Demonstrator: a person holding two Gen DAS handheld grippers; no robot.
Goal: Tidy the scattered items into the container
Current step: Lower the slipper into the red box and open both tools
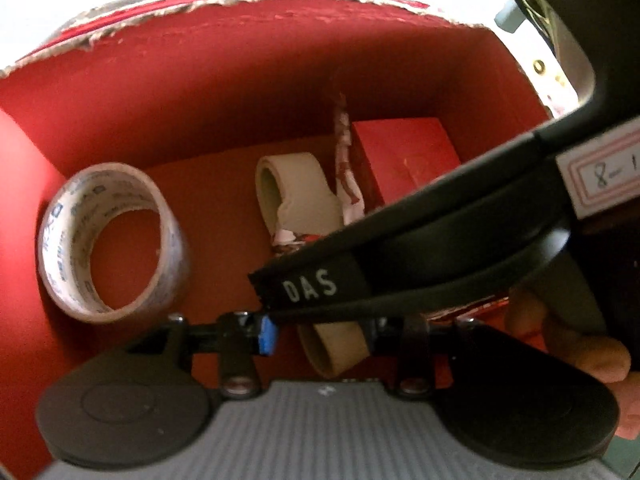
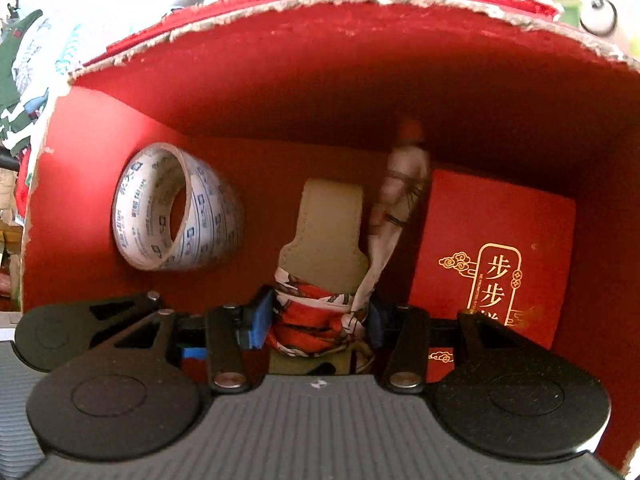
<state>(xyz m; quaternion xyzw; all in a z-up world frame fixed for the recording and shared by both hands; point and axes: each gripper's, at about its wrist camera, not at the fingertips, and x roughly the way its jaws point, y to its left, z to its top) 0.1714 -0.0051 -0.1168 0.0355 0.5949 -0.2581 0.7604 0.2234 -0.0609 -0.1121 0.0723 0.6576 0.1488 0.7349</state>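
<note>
The beige strap wrapped in a red-and-white patterned scarf (image 2: 320, 320) sits between the right gripper's (image 2: 316, 322) blue-padded jaws, which clamp it inside the red cardboard box (image 2: 280, 80). Left of those jaws stands a printed roll of clear tape (image 2: 176, 212), to their right a red booklet with gold lettering (image 2: 492, 248). The left gripper (image 1: 320, 330) hangs over the same box, its jaws spread apart around nothing, partly hidden by the right gripper's black body.

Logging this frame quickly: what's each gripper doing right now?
Left gripper: open, holding nothing.
Right gripper: shut on the scarf-wrapped strap.

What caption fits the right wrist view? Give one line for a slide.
Right hand-held gripper shut on a scarf-wrapped strap inside the red box, between tape roll and small red box.
</note>
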